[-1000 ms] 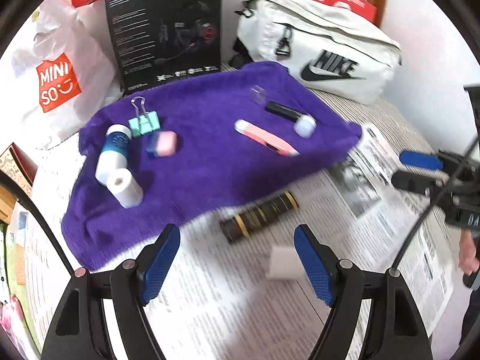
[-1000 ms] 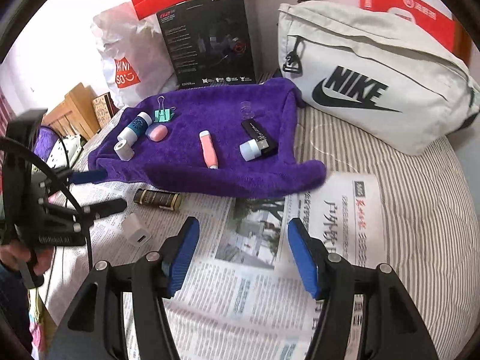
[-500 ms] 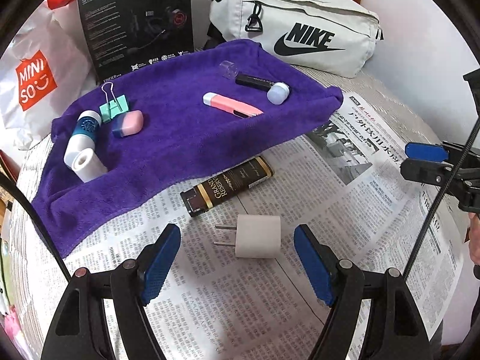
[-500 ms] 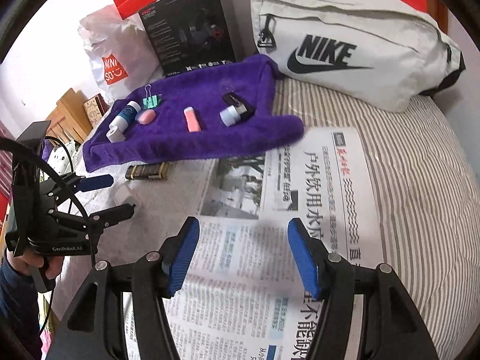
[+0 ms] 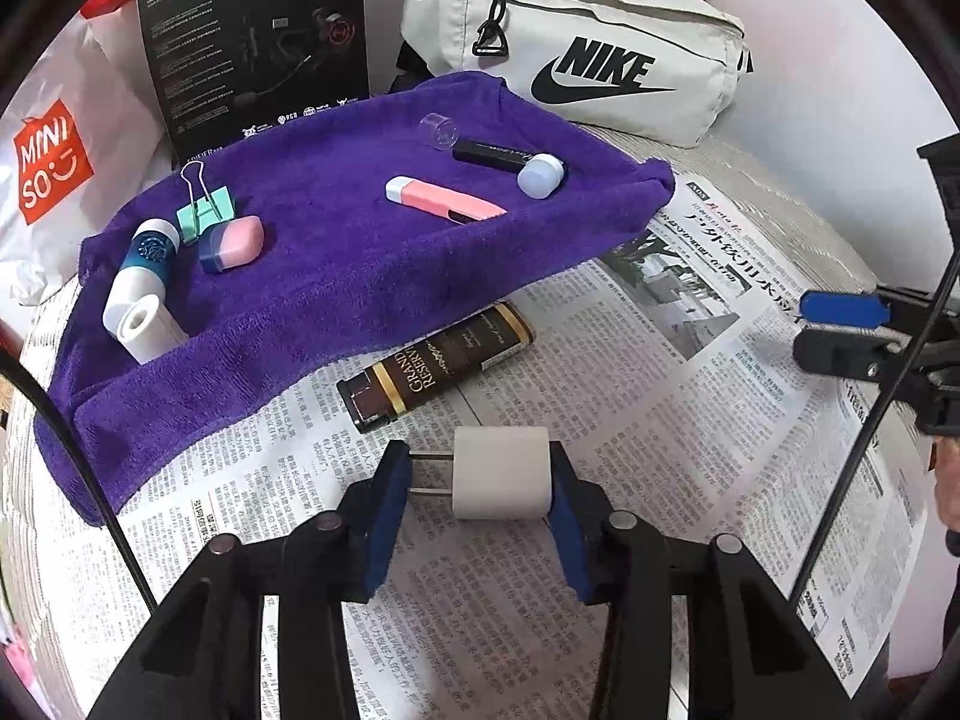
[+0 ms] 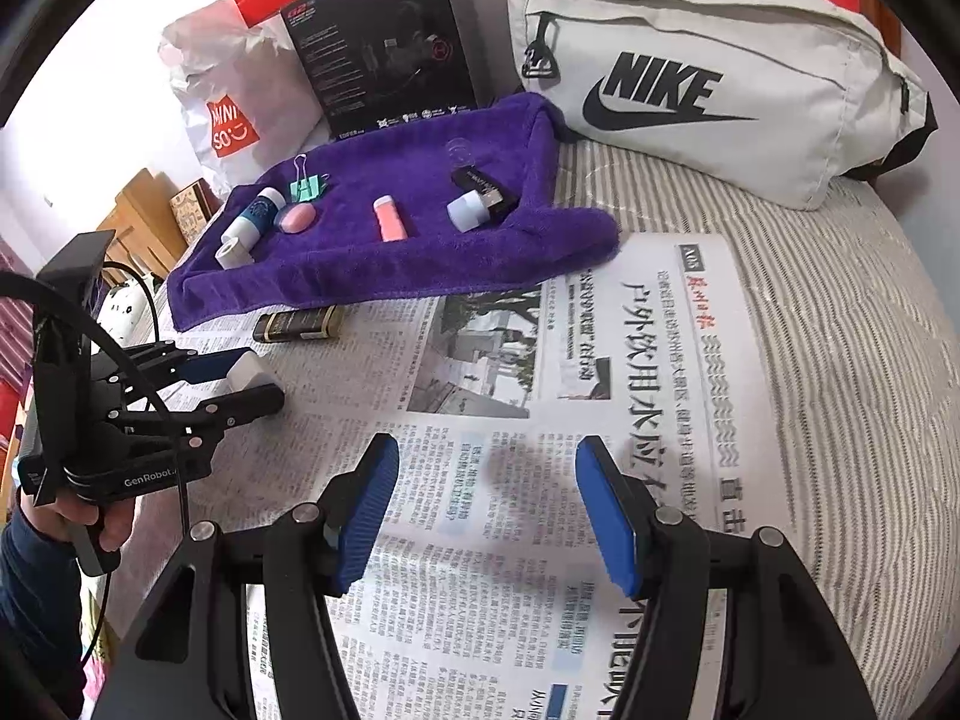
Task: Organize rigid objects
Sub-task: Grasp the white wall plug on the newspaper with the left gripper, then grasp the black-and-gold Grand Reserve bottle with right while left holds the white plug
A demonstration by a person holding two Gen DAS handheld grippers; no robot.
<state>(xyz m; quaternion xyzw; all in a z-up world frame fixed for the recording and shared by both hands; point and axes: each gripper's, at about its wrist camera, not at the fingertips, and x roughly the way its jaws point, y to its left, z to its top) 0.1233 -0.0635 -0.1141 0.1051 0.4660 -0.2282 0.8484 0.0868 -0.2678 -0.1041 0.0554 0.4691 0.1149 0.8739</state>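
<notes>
My left gripper (image 5: pixel 480 480) is shut on a white plug adapter (image 5: pixel 501 473) lying on the newspaper (image 5: pixel 660 396); the prongs touch the left pad. The gripper also shows in the right wrist view (image 6: pixel 252 384). A brown lighter (image 5: pixel 435 366) lies just beyond it. The purple towel (image 5: pixel 336 276) holds a pink cutter (image 5: pixel 444 199), a black USB stick (image 5: pixel 498 155) with a pale cap (image 5: pixel 540 175), a pink-blue eraser (image 5: pixel 231 243), a green binder clip (image 5: pixel 204 210) and a white-blue tube (image 5: pixel 141 276). My right gripper (image 6: pixel 486 510) is open and empty over the newspaper (image 6: pixel 630 360).
A white Nike bag (image 5: pixel 600 54), a black headset box (image 5: pixel 258 42) and a Miniso bag (image 5: pixel 54 156) stand behind the towel. The newspaper lies on a striped bed cover (image 6: pixel 840 312). Wooden furniture (image 6: pixel 144 210) is off the left edge.
My left gripper moved forward around the white adapter and closed on it. My right gripper dropped lower and closer over the newspaper, still open.
</notes>
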